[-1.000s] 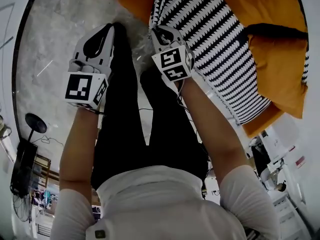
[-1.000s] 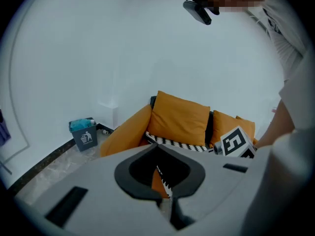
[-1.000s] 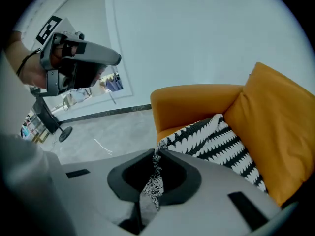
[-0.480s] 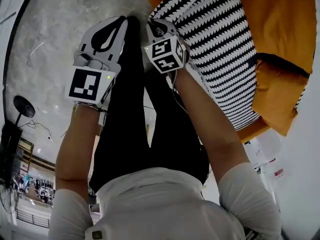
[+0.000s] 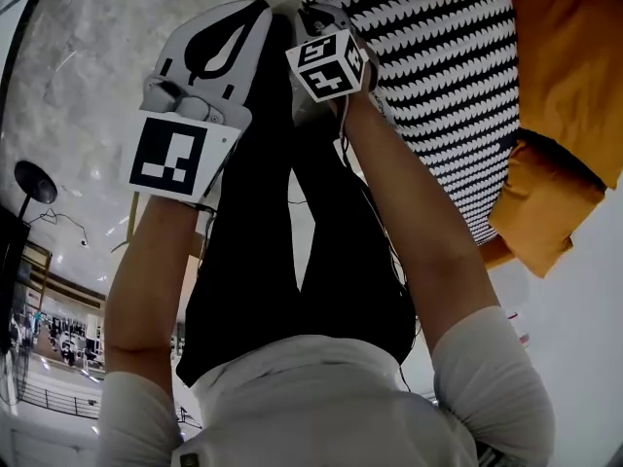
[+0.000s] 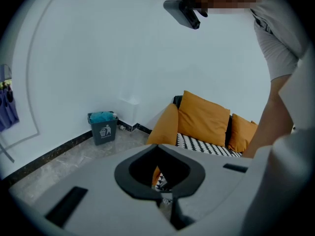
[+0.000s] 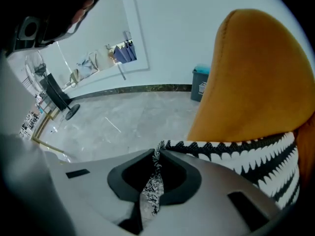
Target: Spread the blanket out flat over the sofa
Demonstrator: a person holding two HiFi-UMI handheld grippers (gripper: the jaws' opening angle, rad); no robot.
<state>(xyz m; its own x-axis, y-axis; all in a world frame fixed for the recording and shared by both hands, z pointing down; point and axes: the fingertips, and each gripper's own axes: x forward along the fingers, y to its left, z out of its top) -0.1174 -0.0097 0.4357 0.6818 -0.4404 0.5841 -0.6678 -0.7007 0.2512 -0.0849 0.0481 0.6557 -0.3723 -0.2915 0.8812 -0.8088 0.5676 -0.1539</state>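
Note:
The black-and-white zigzag blanket [image 5: 438,76] lies over the orange sofa [image 5: 574,56] at the upper right of the head view. My right gripper [image 5: 316,17] is at the blanket's near corner and shut on it. In the right gripper view the pinched fabric [image 7: 155,181] runs between the closed jaws of that gripper [image 7: 156,154], and the blanket [image 7: 266,156] stretches away to the right under an orange cushion [image 7: 256,77]. My left gripper [image 5: 255,10] hangs beside it to the left, shut, over the floor. The left gripper view shows its jaws [image 6: 158,149] together and the sofa cushions [image 6: 203,119] beyond.
The person's legs in black trousers [image 5: 292,212] stand between the grippers and the sofa's front. Grey marble floor [image 5: 88,76] lies to the left. A dark bin [image 6: 103,127] stands by the white wall near the sofa's end. A fan base [image 5: 34,178] is at far left.
Both grippers have moved up in the head view, and the sofa has slid toward the upper right. The right gripper still holds the blanket corner.

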